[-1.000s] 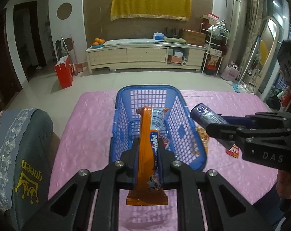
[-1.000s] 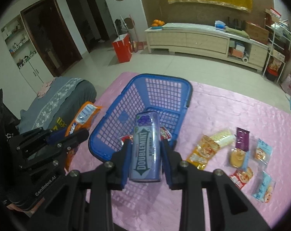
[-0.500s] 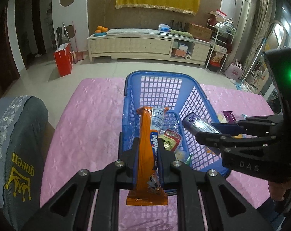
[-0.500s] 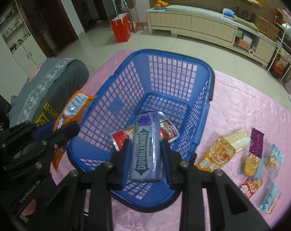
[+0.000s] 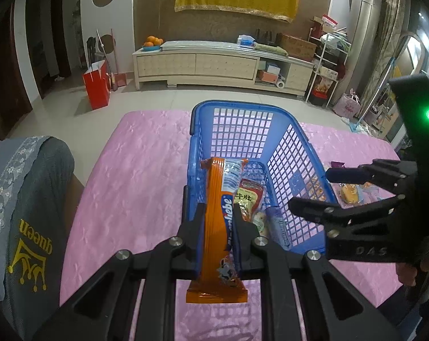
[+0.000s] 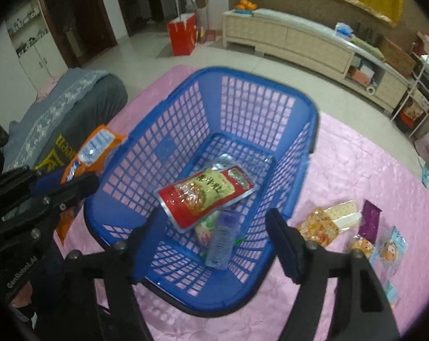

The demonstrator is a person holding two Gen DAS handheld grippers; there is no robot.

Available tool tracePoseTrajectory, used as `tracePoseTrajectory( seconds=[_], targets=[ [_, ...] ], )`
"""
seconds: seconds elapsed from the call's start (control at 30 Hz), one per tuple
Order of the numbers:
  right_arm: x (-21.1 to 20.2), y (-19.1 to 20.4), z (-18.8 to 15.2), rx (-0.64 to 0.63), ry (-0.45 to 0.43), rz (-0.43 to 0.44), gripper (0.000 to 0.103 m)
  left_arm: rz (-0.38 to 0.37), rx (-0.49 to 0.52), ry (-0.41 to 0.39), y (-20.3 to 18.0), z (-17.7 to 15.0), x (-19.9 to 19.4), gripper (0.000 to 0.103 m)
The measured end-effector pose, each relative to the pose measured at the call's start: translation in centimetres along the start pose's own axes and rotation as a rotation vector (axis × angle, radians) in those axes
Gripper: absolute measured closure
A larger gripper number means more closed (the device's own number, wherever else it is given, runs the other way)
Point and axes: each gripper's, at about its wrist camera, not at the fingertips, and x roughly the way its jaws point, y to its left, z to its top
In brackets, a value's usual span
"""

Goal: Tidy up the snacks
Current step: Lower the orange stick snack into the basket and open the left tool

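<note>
**Over the basket: gum dropped, wafer next**

Above the basket's (image 6: 313, 130) near rim, right gripper (image 6: 214, 244) spread wide, jaws just opened and empty. Below them, gum pack (image 6: 223, 238) lying on the basket floor beside the red pouch (image 6: 205, 193). Left gripper (image 5: 218, 237) clenched on the orange wafer pack (image 5: 218, 227) at the near-left rim. Next, likely: carry over the rim, release. Farther right on the table (image 6: 342, 156), loose snacks (image 6: 356, 227) waiting.

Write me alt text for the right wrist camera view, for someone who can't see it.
The open right gripper hangs over a blue basket where a purple gum pack lies beside a red snack pouch. At left, the left gripper holds an orange wafer pack; more snacks lie on the pink tablecloth.
</note>
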Motion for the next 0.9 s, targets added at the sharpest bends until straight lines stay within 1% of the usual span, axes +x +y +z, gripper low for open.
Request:
tracePoseTrajectory(
  seconds=[0.2,0.3,0.37,0.47,0.63,0.9],
  targets=[
    [-1.9,-1.2,-0.3,0.06,-0.034,-0.004,0.024,-0.014,0.028,-0.019,-1.2,0.4,-0.9,0.088],
    [-2.9,-1.7,-0.7,0.07,-0.07,-0.063,0.022,-0.02,0.044,-0.018,-2.0,0.7,-0.9,0.088],
    [-3.1,-2.0,-0.9,0.068,-0.078,-0.105,0.022,-0.028,0.06,-0.013,-2.7,0.9,-0.6,0.088],
    [-3.3,-3.1,-1.2,0.109,-0.075,-0.114,0.02,-0.045,0.079,-0.012,-3.6,1.1,0.0,0.088],
    [-2.7,-4.6,-1.9,0.17,-0.058,-0.122,0.02,-0.078,0.114,0.012,-4.9,1.5,1.9,0.088],
    [-0.7,-6.1,-2.6,0.206,-0.019,-0.12,0.02,-0.112,0.117,0.073,-5.3,1.7,5.3,0.088]
  ],
)
